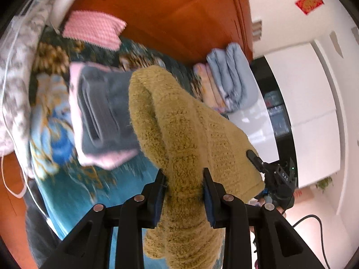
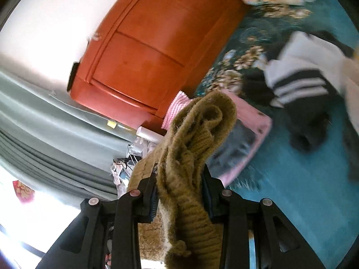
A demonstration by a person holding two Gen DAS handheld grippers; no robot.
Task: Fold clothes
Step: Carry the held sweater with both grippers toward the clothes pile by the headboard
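A fuzzy olive-brown knitted sweater (image 1: 179,125) hangs lifted above the bed, held at two places. My left gripper (image 1: 184,177) is shut on a bunched fold of it. In the left wrist view my right gripper (image 1: 258,159) shows at the sweater's right edge, its jaws hidden in the knit. The right wrist view shows that gripper (image 2: 179,174) shut on a ribbed, twisted part of the same sweater (image 2: 193,134). Below lies a folded grey garment (image 1: 105,109) stacked on a folded pink one (image 1: 105,159). Both views are blurred.
The bed has a teal floral cover (image 1: 74,192). A pile of folded blue and pastel clothes (image 1: 228,78) sits by the orange wooden headboard (image 1: 179,15). A pink checked pillow (image 1: 94,29) lies at the bed's far end. An unfolded white-and-black striped garment (image 2: 303,83) lies on the cover.
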